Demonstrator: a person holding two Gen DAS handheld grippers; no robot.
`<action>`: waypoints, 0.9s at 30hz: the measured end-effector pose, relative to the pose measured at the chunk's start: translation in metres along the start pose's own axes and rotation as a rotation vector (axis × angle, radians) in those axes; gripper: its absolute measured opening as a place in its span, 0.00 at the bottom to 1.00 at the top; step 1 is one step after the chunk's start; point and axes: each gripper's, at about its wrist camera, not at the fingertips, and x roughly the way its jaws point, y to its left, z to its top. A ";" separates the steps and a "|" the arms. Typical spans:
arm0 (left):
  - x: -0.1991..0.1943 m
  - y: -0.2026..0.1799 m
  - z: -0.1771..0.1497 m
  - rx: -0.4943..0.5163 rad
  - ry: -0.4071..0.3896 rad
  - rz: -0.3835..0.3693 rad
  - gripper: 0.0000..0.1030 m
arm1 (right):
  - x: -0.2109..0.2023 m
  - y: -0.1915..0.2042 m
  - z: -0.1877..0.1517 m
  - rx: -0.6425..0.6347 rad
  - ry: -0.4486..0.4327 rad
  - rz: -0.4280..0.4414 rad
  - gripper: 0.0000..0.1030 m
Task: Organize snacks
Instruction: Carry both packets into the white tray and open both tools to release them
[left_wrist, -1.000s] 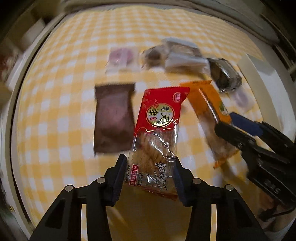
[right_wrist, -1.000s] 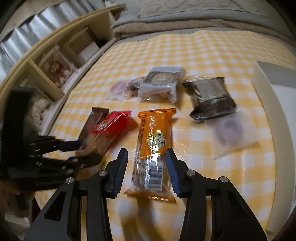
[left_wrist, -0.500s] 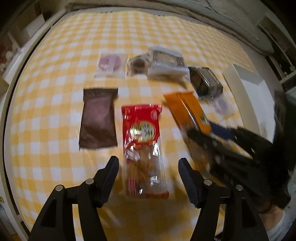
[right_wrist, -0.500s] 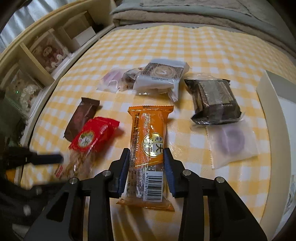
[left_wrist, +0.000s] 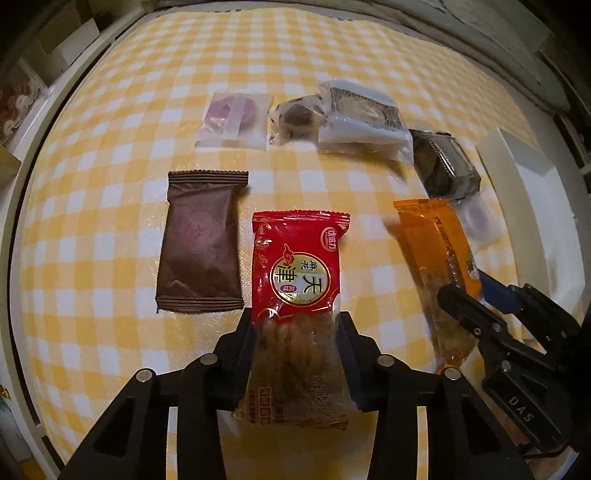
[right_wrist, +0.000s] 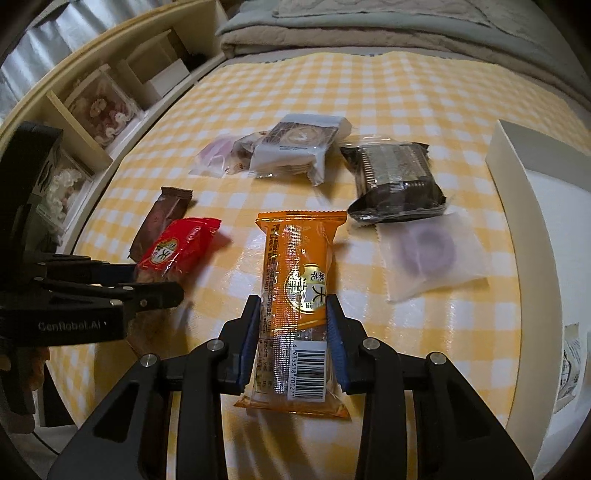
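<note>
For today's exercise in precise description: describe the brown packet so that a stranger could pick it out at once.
On the yellow-checked tablecloth, find the red snack packet gripped by the left claw. The brown packet lies flat just left of it, apart from it. It alone is plain dark brown and opaque with crimped ends, and no claw holds it.
</note>
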 end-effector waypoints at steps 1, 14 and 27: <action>-0.003 0.000 -0.001 0.003 -0.008 0.002 0.38 | -0.001 -0.001 0.000 0.002 -0.002 0.001 0.34; -0.095 -0.008 -0.013 -0.016 -0.279 -0.008 0.35 | -0.058 0.001 0.034 -0.021 -0.168 0.011 0.34; -0.173 -0.037 -0.051 -0.026 -0.472 0.014 0.35 | -0.135 -0.005 0.059 -0.097 -0.287 -0.031 0.34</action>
